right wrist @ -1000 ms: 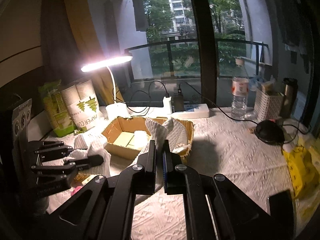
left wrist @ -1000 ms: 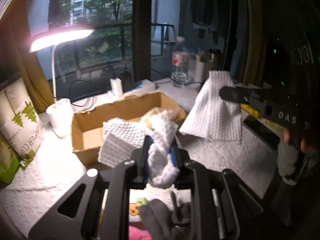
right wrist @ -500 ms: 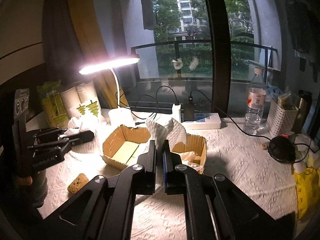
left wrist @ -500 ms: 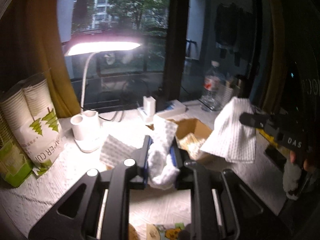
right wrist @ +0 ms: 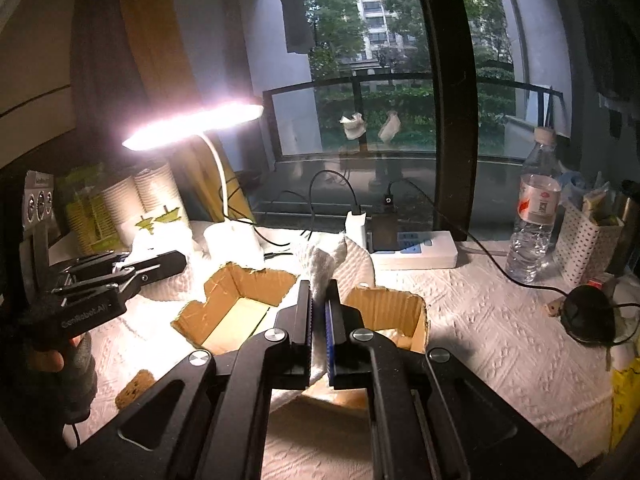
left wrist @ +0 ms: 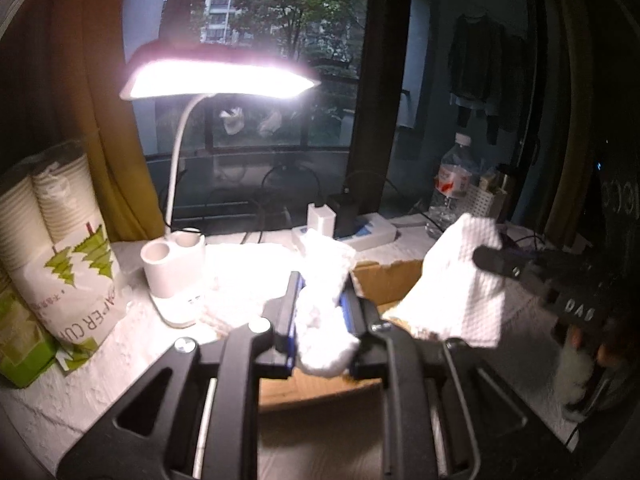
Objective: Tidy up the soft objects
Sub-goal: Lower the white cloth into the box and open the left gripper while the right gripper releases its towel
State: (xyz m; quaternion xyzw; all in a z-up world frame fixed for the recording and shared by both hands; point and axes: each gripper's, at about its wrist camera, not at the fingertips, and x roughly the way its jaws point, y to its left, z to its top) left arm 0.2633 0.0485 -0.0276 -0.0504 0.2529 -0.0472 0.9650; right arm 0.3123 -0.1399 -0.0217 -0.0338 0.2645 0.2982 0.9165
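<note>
The left gripper [left wrist: 322, 312] has its fingers clamped on a white knitted cloth [left wrist: 324, 320], a bunched strip whose long axis runs forward along the fingers, one end sticking up past the tips toward the window and the other bulging out behind them. It is held in the air over the near edge of the cardboard box [left wrist: 386, 280]. The right gripper [right wrist: 320, 308] has its fingers pressed together on a white textured towel [right wrist: 332, 260]; in the left wrist view this towel [left wrist: 460, 280] hangs downward from the tips, long axis roughly vertical, above the right part of the box [right wrist: 240, 304]. A brown sponge [right wrist: 134, 388] lies on the surface [right wrist: 480, 320] near the box. The cup sleeve [left wrist: 68, 280] reads "PAPER CUP"; the left gripper's [right wrist: 152, 268] body reads "GenRobot.AI"
</note>
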